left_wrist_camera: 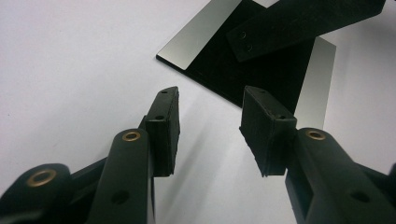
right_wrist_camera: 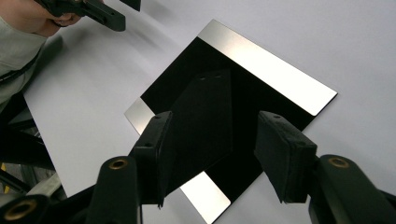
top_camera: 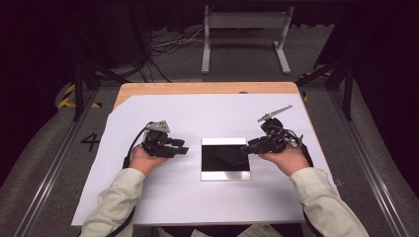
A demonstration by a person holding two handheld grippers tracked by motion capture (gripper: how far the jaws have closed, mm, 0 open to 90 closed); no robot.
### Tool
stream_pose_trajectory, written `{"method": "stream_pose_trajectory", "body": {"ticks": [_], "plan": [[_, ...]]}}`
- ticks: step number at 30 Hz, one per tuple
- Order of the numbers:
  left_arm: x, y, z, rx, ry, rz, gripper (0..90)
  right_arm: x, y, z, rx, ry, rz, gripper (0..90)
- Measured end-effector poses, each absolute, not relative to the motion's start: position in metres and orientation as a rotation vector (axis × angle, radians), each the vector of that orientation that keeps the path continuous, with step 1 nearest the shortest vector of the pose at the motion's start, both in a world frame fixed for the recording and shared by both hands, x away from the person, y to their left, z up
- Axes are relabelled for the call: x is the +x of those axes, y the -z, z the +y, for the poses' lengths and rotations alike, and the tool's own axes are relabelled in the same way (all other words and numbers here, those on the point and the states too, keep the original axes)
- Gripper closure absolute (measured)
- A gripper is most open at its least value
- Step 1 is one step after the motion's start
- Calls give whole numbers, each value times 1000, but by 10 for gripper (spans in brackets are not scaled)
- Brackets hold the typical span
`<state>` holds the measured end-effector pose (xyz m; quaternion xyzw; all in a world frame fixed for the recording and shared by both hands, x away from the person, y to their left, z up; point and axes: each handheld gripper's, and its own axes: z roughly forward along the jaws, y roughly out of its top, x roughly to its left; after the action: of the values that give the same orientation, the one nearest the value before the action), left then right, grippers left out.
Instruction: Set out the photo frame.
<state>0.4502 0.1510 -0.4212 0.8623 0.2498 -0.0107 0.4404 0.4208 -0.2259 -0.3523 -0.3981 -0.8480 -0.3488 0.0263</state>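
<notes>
Left gripper (left_wrist_camera: 208,128) agape above white sheet (left_wrist_camera: 70,70), mirrored plate (left_wrist_camera: 261,74) just beyond.

We've got a square mirror plate (top_camera: 225,159) lying flat mid-table on the white sheet (top_camera: 197,118), dark reflection in the middle, shiny strips along two edges.

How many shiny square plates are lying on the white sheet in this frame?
1. The plate lies flat in the middle of the white sheet, between the left gripper and the right gripper, whose jaws hang over its right edge. Nothing seems hidden.
</notes>
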Motion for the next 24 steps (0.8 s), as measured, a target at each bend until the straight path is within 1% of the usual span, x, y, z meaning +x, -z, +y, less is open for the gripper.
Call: {"method": "stream_pose_trajectory", "body": {"ticks": [24], "plan": [[450, 421, 151, 2142, 29, 620, 575, 423, 370, -214, -1263, 1017, -2530, 380]]}}
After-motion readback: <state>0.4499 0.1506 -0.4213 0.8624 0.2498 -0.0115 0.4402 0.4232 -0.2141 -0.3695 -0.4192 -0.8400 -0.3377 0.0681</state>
